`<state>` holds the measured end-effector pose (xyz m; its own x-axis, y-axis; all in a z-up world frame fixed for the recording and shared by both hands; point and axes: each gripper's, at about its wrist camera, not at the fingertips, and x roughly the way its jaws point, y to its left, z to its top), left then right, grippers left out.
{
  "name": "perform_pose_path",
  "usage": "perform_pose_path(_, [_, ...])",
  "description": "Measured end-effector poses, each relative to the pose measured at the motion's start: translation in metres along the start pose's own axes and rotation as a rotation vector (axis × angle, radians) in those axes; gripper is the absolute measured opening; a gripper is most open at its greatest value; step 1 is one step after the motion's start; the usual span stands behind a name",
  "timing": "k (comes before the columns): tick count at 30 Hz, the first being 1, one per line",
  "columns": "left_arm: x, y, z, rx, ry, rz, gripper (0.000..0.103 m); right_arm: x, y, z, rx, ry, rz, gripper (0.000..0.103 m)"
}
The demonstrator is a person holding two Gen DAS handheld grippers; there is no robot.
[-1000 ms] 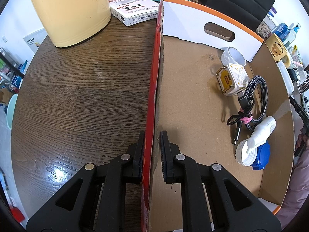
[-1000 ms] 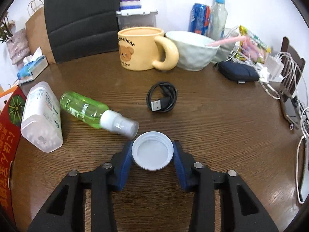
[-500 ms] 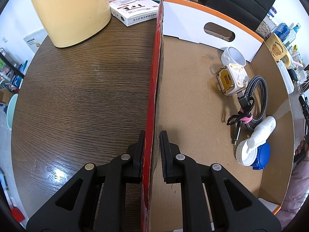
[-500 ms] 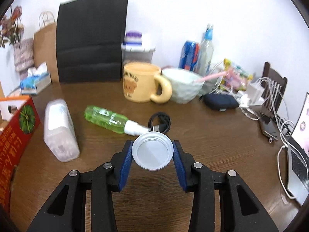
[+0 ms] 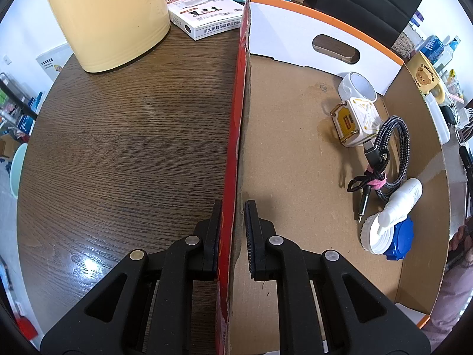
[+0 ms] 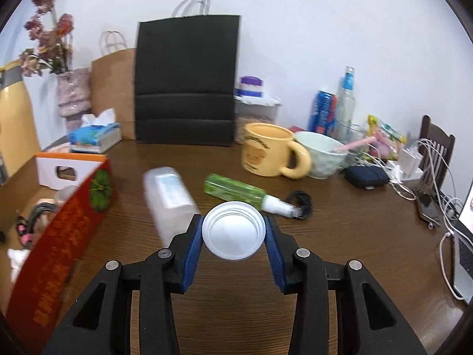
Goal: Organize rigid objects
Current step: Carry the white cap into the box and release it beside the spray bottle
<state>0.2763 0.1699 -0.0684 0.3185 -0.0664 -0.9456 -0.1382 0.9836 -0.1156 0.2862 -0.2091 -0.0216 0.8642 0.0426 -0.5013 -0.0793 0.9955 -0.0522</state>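
The left gripper remained clamped on the side wall of the cardboard box, steadying it. The right gripper, jaws closed on the white lid, had lifted it off the table and swung toward the box, so depositing appeared next.

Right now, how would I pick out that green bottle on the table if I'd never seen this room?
Find the yellow bear mug on the brown table. Just in front of it, a see-through green spray bottle lies on its side, its white nozzle toward a coiled black cable. The container beside it is cloudy white, not green.
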Motion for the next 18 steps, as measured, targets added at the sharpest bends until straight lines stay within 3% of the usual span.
perform_pose_path(11, [0.0, 0.0, 0.0, 0.0, 0.0, 0.0, 0.009, -0.014, 0.065, 0.012, -0.077, -0.032, 0.143, 0.045])
perform_pose_path(18, [0.0, 0.0, 0.0, 0.0, 0.0, 0.0, 0.009, -0.021, 0.093, 0.019, -0.134, -0.048, 0.187, 0.045])
